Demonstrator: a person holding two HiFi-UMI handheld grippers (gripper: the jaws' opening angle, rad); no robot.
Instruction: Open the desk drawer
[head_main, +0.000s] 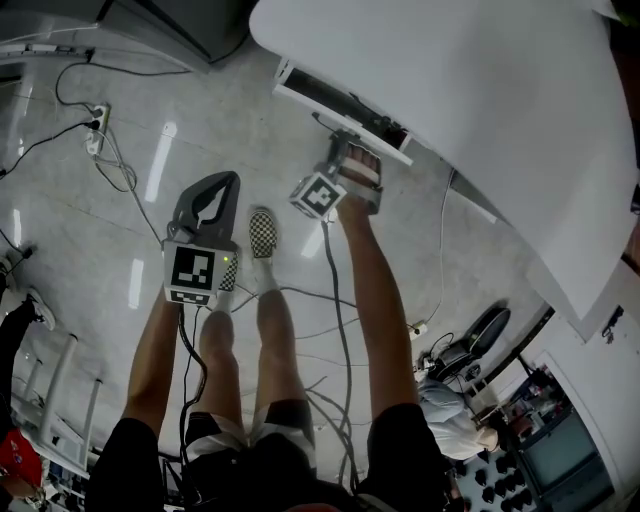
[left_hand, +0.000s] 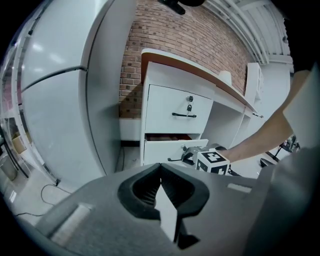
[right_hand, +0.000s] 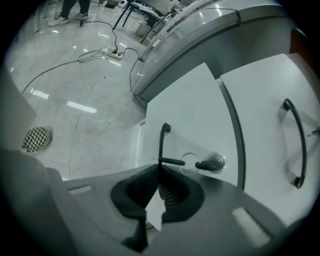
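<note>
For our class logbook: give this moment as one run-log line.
right tool shut on black bar handle | white lower desk drawer partly open | left tool shut, empty

Wht drawer (left_hand: 172, 150), blk handle (right_hand: 161, 145); b/w checked shoe (head_main: 262, 232).

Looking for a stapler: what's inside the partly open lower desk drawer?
The lower drawer is only slightly open. The left gripper view shows just a dark reddish-brown strip of its inside, with no contents discernible. The rest is hidden under the upper drawer and behind its own front.
</note>
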